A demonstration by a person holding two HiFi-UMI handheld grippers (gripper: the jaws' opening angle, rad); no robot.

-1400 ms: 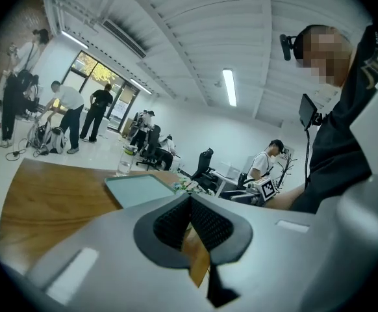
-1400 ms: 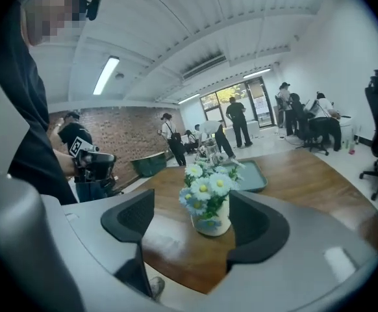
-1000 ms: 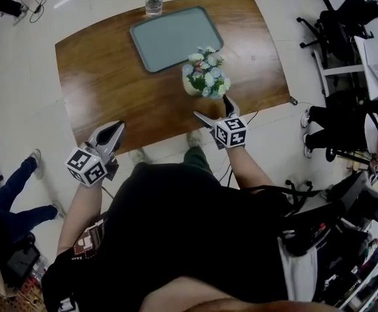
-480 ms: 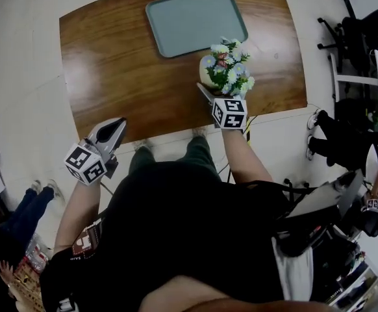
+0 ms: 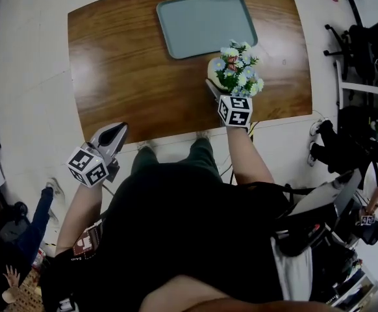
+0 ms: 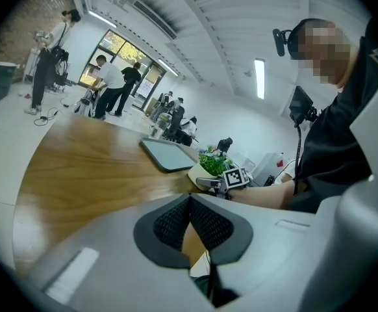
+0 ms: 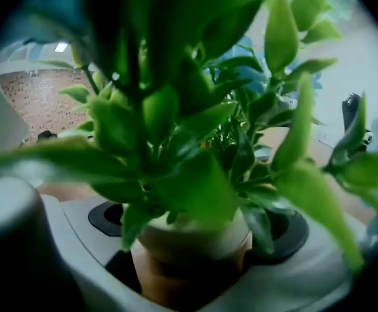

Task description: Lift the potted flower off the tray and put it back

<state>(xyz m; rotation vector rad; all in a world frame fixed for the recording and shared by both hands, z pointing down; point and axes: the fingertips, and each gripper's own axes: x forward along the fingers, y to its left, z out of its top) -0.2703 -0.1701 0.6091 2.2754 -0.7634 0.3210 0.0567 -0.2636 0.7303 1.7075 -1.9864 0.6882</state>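
A: Where's potted flower [image 5: 236, 75]?
B: On surface [image 5: 130, 70], just beside tray [image 5: 205, 25]. R tool [image 5: 225, 88] round its pot, jaws just been closing, not clamped yet.
A: L tool [image 5: 114, 134]?
B: Clenched, empty, off surface's edge.

- You wear a black short-sleeved top [image 5: 176, 226], cut loose over the trunk. Its left sleeve carries a printed patch [image 5: 88, 241] in white and dark red.
- Your dark green trousers [image 5: 199, 156] end above pale shoes [image 5: 144, 151].
- A small black camera box [image 6: 281, 39] rides on a stalk beside your dark headgear.
- Your left gripper [image 6: 190, 203] is a pale grey moulded shell with black cross-hatched pads [image 6: 169, 223] - and behind it a white cube with black square markers [image 5: 87, 166].
- Your right gripper [image 5: 223, 86] has the same smooth grey shell - its own marker cube [image 5: 235, 110] is white, printed with bold black squares.
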